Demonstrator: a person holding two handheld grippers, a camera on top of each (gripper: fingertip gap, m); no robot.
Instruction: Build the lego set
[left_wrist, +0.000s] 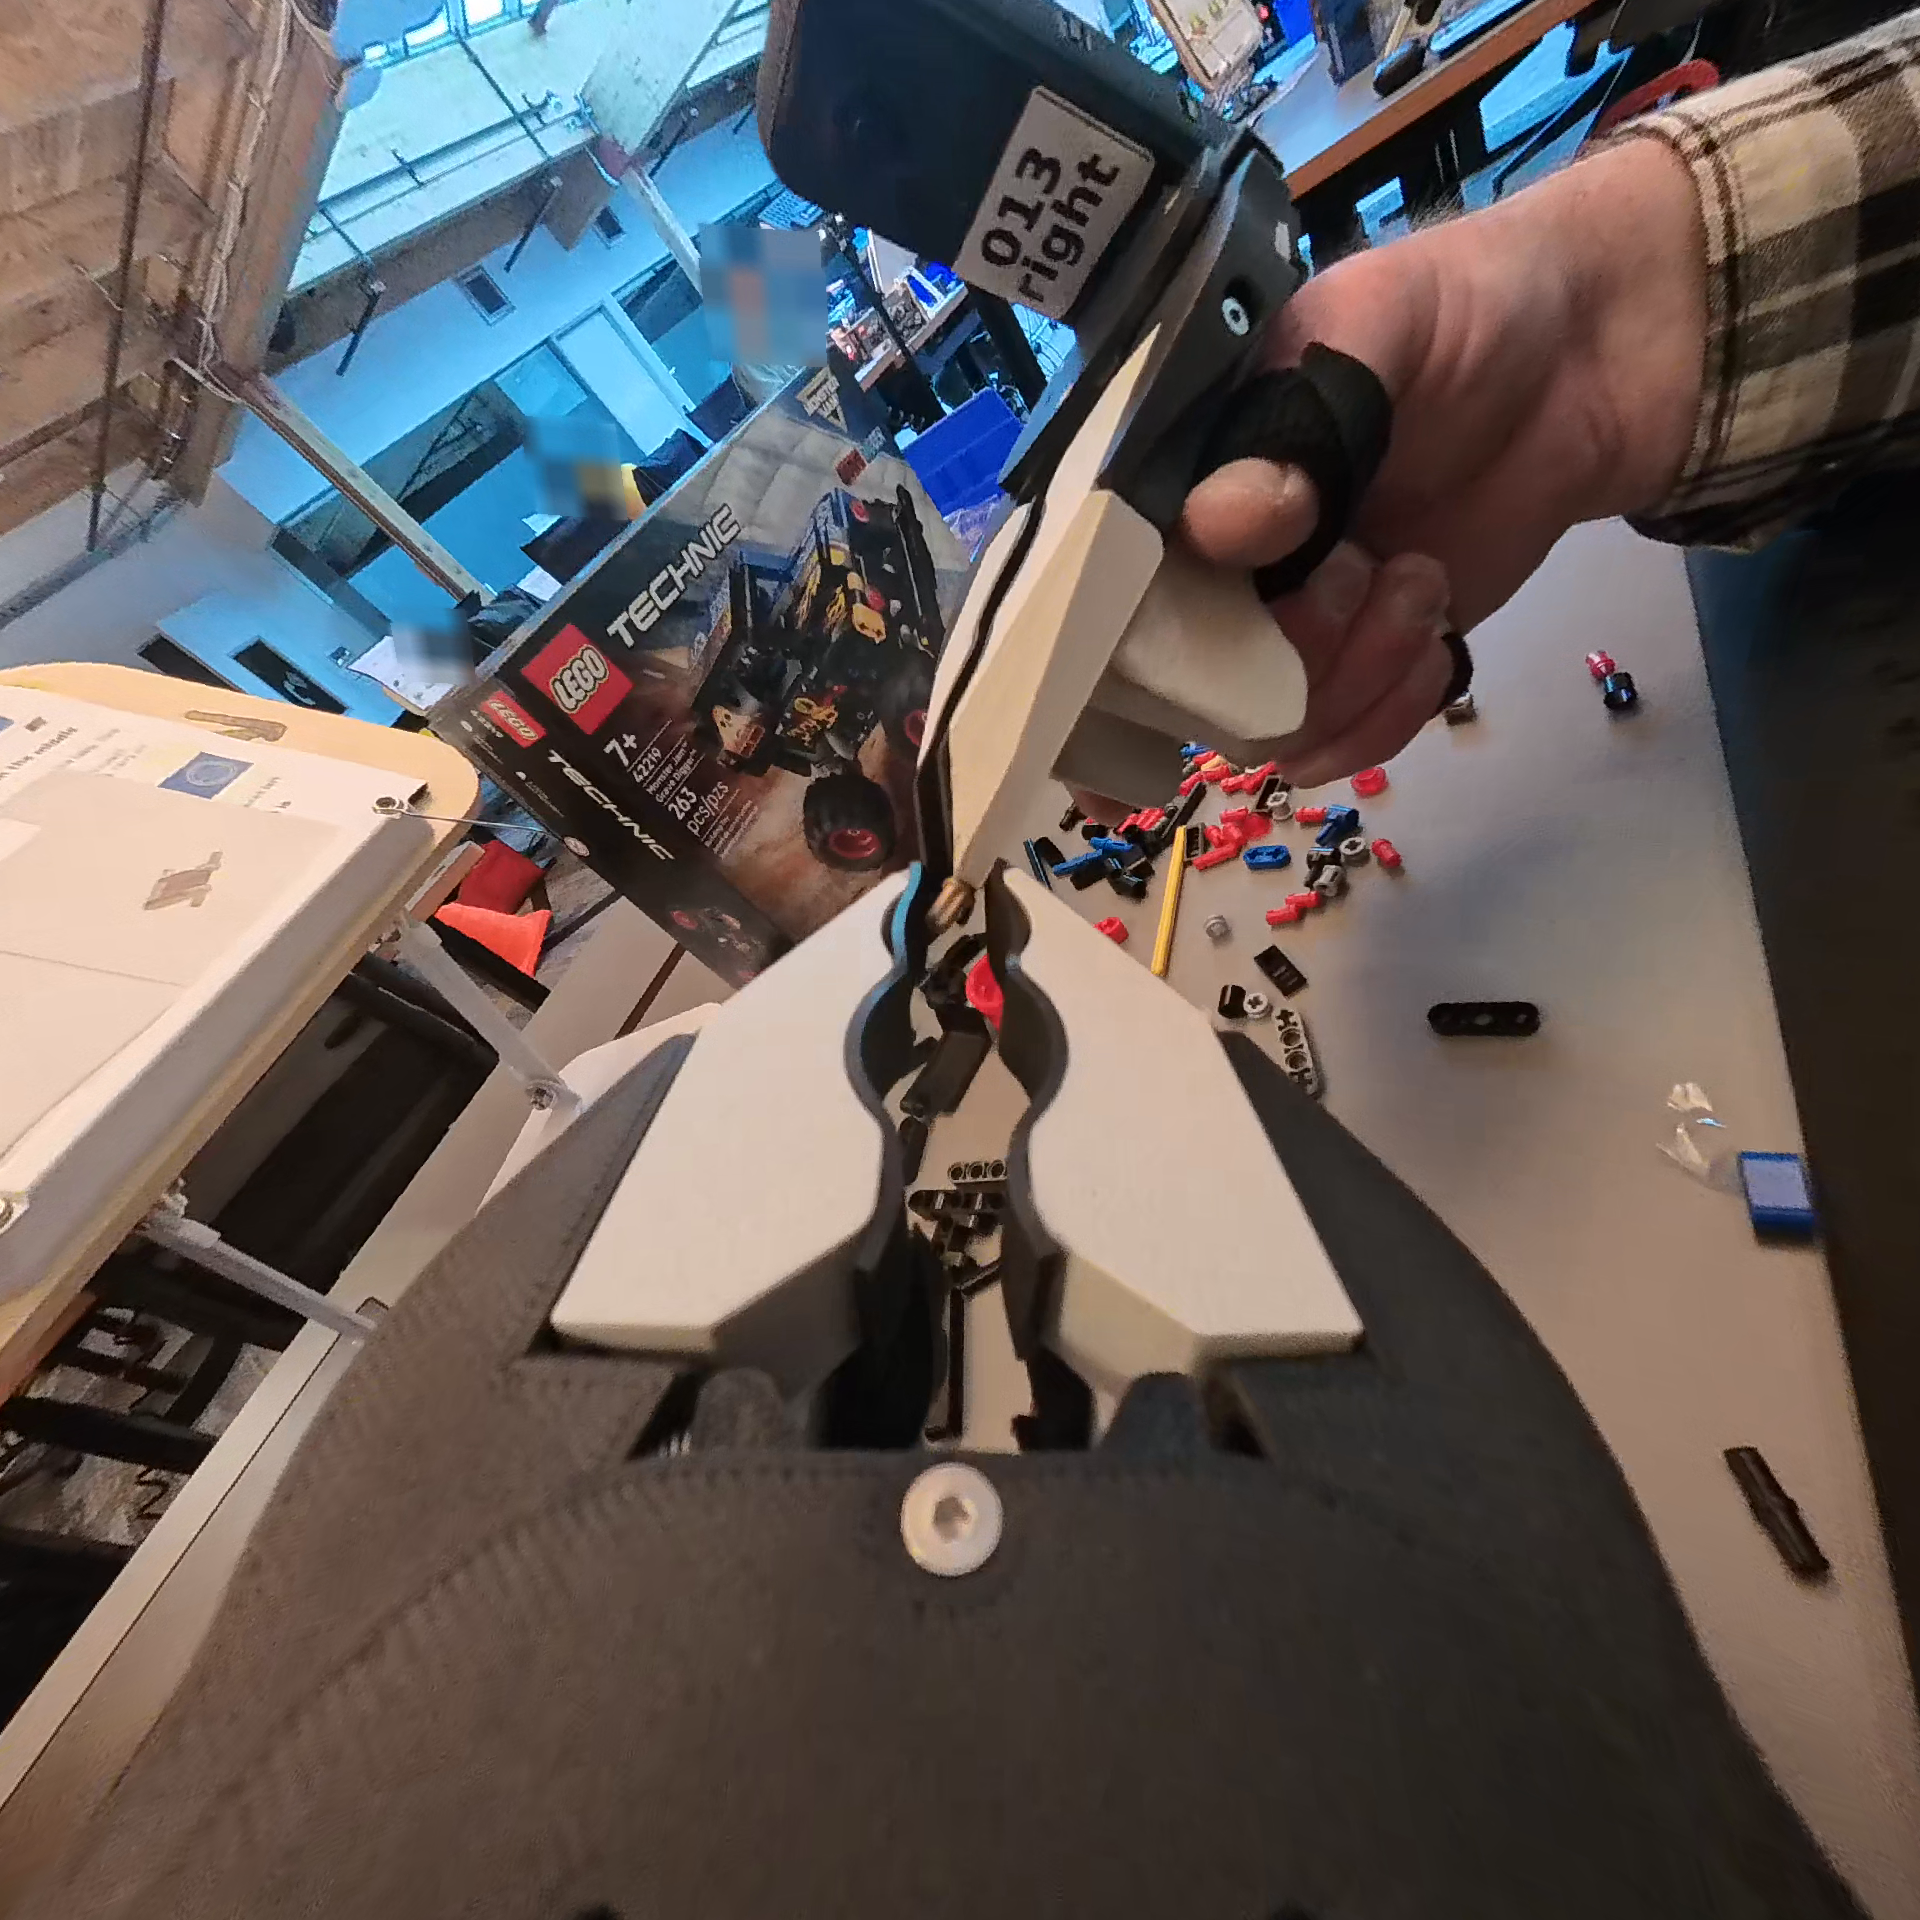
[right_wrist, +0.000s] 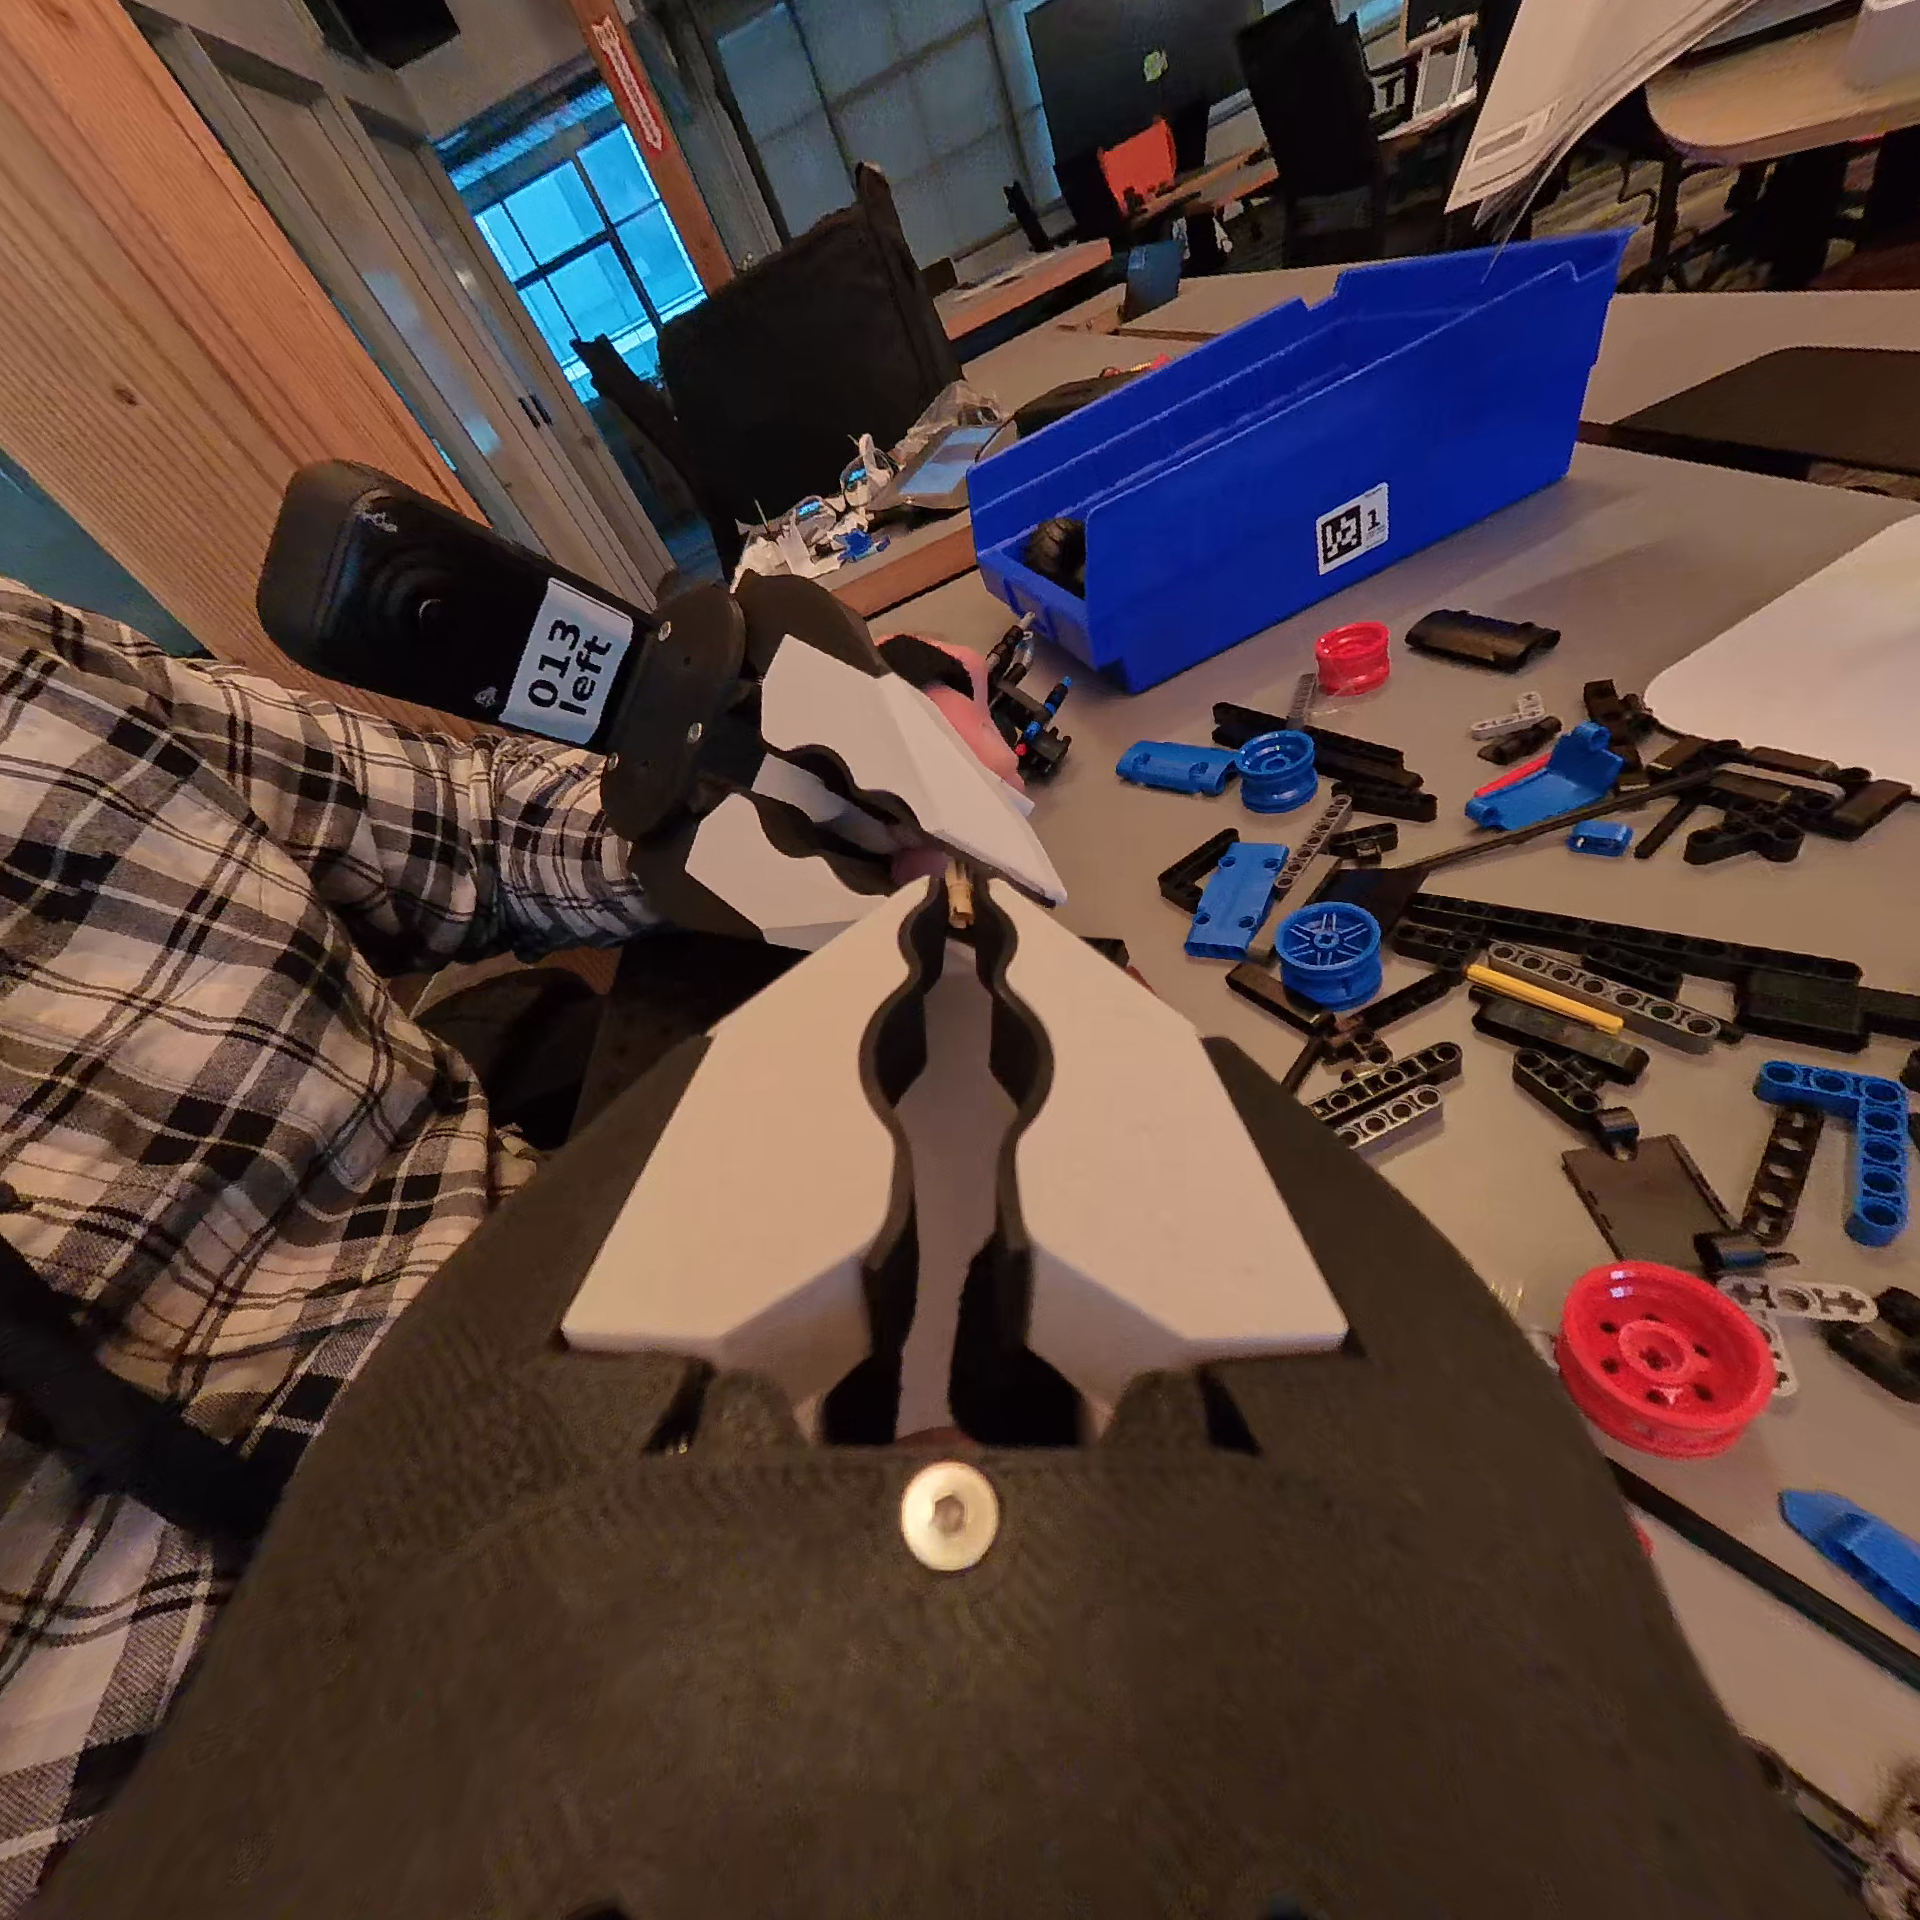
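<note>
My left gripper (left_wrist: 954, 906) is shut on a small black lego assembly (left_wrist: 943, 1065) with a red part (left_wrist: 982, 987), which sits between its white fingers above the grey table (left_wrist: 1538, 1299). My right gripper (right_wrist: 961, 902) is shut on a small tan pin (right_wrist: 960, 896). It comes in from the upper right in the left wrist view (left_wrist: 943, 878) and holds the pin (left_wrist: 948, 906) at the left gripper's tips. In the right wrist view the left gripper (right_wrist: 940, 868) reaches in from the left, tip to tip with mine. The joint itself is hidden by the fingers.
The lego set box (left_wrist: 727, 707) stands at the back, with a heap of small red, blue and black pieces (left_wrist: 1226, 831) beside it. A blue bin (right_wrist: 1299, 457), blue wheels (right_wrist: 1330, 951), a red wheel (right_wrist: 1662, 1361) and many black beams (right_wrist: 1621, 945) lie to the right. Less than 4 cm separates the two grippers' tips.
</note>
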